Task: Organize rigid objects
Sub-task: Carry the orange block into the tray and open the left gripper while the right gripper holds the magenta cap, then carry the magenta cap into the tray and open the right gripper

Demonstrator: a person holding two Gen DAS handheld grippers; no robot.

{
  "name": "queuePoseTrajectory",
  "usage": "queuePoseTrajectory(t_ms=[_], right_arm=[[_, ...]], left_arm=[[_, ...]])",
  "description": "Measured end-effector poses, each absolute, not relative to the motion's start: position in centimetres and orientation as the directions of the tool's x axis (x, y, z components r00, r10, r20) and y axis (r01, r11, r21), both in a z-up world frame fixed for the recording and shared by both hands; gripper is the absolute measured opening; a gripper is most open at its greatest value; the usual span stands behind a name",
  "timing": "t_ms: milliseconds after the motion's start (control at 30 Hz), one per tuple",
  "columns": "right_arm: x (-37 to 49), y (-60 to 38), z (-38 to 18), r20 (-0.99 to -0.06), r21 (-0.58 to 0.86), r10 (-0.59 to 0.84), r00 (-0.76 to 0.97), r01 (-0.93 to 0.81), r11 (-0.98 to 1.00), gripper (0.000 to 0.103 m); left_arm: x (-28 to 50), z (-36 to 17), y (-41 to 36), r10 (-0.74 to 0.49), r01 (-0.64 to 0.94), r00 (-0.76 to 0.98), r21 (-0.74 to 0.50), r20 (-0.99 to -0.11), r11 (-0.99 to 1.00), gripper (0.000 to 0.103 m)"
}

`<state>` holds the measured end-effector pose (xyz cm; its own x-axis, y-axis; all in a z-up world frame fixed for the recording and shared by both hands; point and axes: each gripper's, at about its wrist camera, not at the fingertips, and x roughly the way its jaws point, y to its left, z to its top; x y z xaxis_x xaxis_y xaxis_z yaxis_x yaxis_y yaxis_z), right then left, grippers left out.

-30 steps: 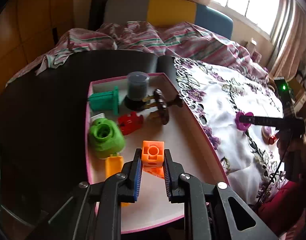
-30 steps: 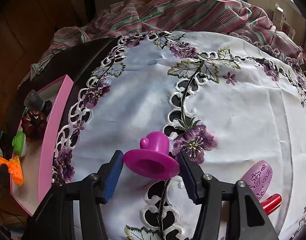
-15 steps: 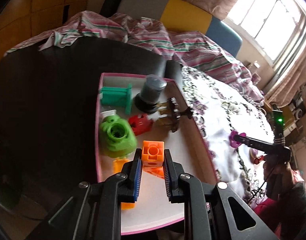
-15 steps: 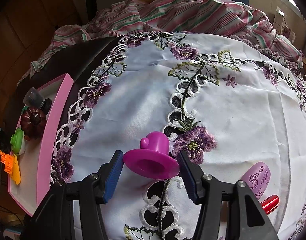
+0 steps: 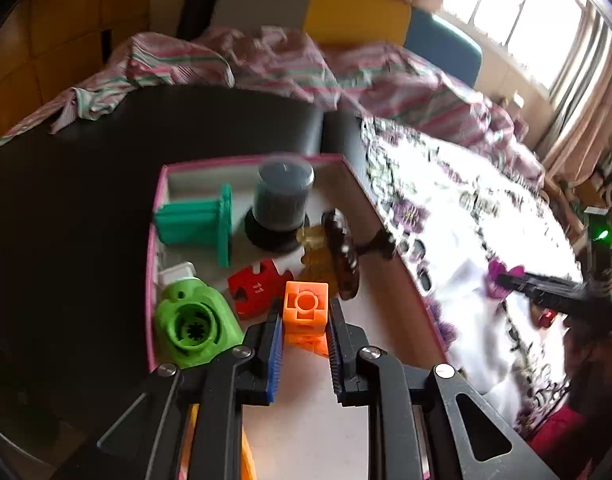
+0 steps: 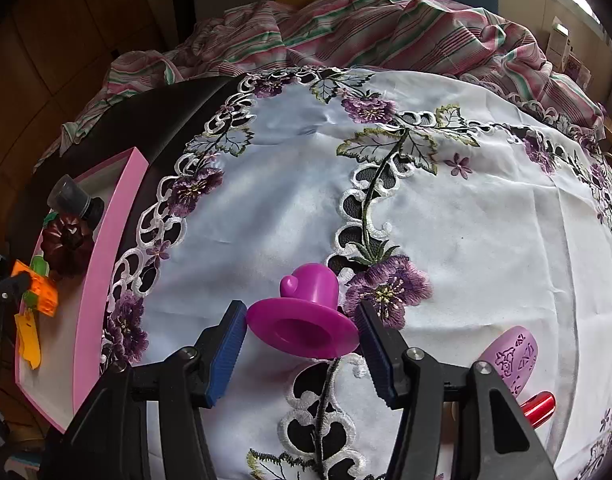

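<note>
Two grippers each hold a part. The left gripper [image 5: 304, 322] is clamped on an orange cube [image 5: 306, 307] above the pink-rimmed tray [image 5: 152, 248]. Directly ahead of its fingertips lie a red disc [image 5: 258, 288], a brown gear [image 5: 341, 260] and a grey cylinder [image 5: 282, 196]. A green housing [image 5: 194, 322] sits just left of the left finger, against the tray's left rim. Bare tray floor lies beneath and right of the jaws, up to the right rim.

The right gripper [image 6: 302, 326] pinches the brim of a magenta hat-shaped part [image 6: 306, 312] over the white embroidered cloth [image 6: 485, 220]. Cloth ahead is open. Right of its right finger lie a lilac oval [image 6: 511, 354] and a red cylinder [image 6: 539, 406].

Only the right view shows the tray's outer pink wall beside the cloth edge; only the left view shows the tray's contents fully.
</note>
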<state>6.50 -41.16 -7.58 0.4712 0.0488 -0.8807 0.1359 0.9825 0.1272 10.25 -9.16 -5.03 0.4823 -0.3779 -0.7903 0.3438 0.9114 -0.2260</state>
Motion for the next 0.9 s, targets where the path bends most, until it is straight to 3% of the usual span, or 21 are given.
queuePoseTrajectory(t_ms=[267, 400, 900], right_arm=[[6.6, -41.1, -7.5, -0.88, 0.119, 0.043, 0.474, 0.133, 0.984, 0.057], [6.6, -41.2, -7.5, -0.88, 0.113, 0.035, 0.475, 0.138, 0.984, 0.057], [6.5, -41.0, -7.6, -0.883, 0.098, 0.023, 0.468, 0.137, 0.986, 0.057]], left_arm=[[10.7, -6.4, -9.6, -0.333, 0.349, 0.491, -0.168, -0.805, 0.922, 0.026], [10.4, -6.2, -9.5, -0.34, 0.35, 0.489, -0.177, -0.803, 0.92, 0.053], [6.7, -3.9, -8.2, -0.263, 0.314, 0.564, -0.092, -0.782, 0.945, 0.054]])
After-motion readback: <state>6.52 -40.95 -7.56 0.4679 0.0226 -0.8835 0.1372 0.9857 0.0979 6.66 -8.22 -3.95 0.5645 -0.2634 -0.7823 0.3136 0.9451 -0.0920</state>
